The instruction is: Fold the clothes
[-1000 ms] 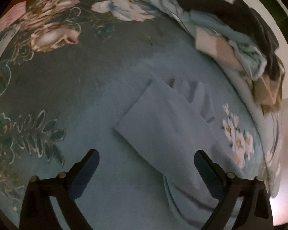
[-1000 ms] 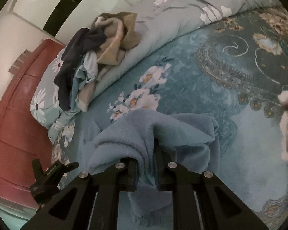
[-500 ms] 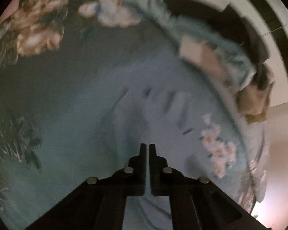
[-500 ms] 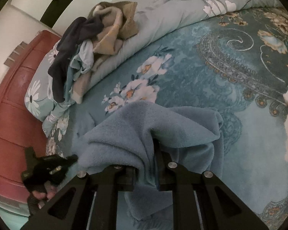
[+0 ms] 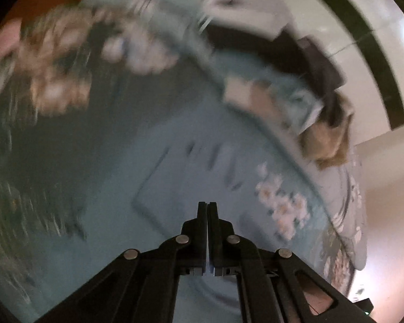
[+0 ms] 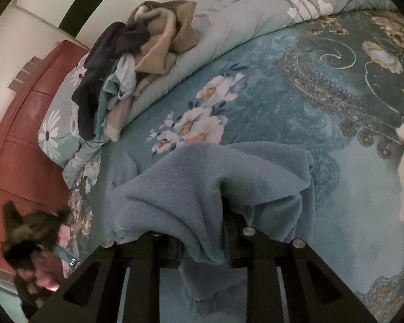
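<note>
Now right claw (image 6: 202, 242) pinches blue garment (image 6: 215, 177).

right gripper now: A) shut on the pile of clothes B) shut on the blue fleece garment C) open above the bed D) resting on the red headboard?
B: in the right wrist view the right gripper is closed with the blue fleece garment bunched between and draped over its fingers, lifted above the floral bedspread.
</note>
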